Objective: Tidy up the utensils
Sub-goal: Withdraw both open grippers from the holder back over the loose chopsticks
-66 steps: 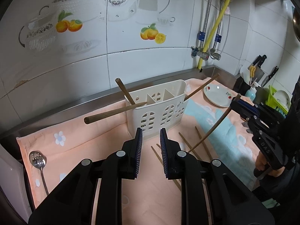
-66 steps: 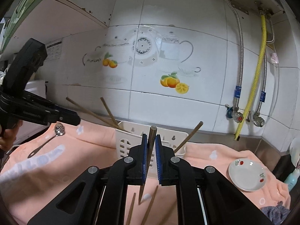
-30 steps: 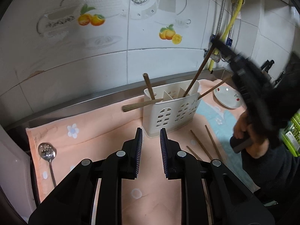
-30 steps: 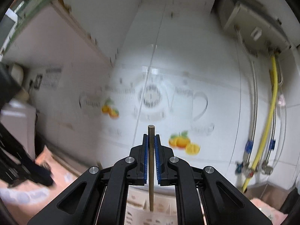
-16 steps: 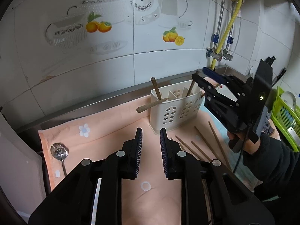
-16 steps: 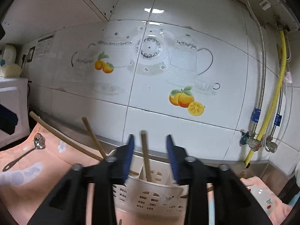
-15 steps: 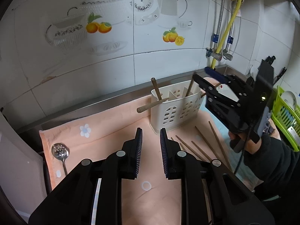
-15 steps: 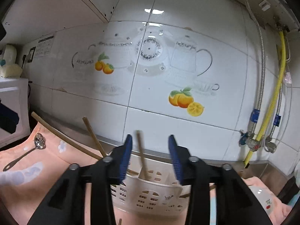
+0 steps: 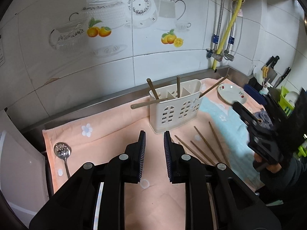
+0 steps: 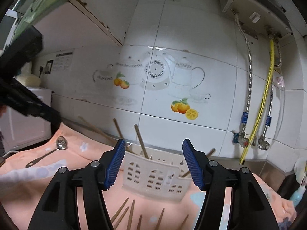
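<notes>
A white slotted utensil caddy (image 9: 176,109) stands on the peach towel (image 9: 107,134) near the wall. Three brown chopsticks stick up out of it, and a longer stick (image 9: 145,104) leans out to its left. Several loose chopsticks (image 9: 203,145) lie on the towel in front of it. A perforated metal spoon (image 9: 62,150) lies at the towel's left end. My left gripper (image 9: 154,136) hovers short of the caddy, its jaws a little apart and empty. My right gripper (image 10: 153,143) faces the caddy (image 10: 153,174) from above the loose chopsticks (image 10: 130,214); its jaws are opening, with nothing between them.
A small patterned plate (image 9: 231,94) rests on the towel right of the caddy. Knives, a green rack and bottles crowd the far right corner. A yellow hose (image 9: 228,30) and metal pipes run down the tiled wall. A white appliance (image 10: 25,118) stands at the left.
The right gripper let go of its chopstick, which now stands in the caddy. Its jaws have spread and it has drawn back from the caddy. The left gripper backed off slightly.
</notes>
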A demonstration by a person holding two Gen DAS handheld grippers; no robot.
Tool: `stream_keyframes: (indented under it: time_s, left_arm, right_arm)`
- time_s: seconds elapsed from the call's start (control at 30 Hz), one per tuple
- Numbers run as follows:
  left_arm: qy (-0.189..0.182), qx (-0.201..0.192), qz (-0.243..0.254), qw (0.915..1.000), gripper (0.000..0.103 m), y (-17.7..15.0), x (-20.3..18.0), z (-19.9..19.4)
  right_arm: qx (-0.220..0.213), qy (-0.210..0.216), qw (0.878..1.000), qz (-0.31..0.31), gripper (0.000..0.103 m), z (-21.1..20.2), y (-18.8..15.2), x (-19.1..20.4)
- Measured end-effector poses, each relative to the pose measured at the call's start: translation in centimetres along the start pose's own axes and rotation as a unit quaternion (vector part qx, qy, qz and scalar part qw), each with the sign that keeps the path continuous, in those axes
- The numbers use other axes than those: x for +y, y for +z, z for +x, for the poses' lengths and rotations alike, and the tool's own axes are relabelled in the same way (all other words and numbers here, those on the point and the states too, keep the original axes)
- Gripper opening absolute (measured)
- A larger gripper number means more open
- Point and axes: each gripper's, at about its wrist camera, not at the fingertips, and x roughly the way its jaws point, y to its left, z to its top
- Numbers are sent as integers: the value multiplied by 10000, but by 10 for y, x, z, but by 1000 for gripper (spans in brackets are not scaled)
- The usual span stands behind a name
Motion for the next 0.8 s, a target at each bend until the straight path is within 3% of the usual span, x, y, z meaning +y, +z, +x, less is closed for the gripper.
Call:
stream_keyframes:
  time_s: [0.4,0.8]
  left_arm:
    - [140,47,24,9999,20,-8,-21,-20]
    - [78,-10,-22,10000,20,-21,-42,-35]
  right_arm:
    - [14,447,9989,139,65,-80,-20,9]
    - [162,436,9989,-42,66,-127,-32,12]
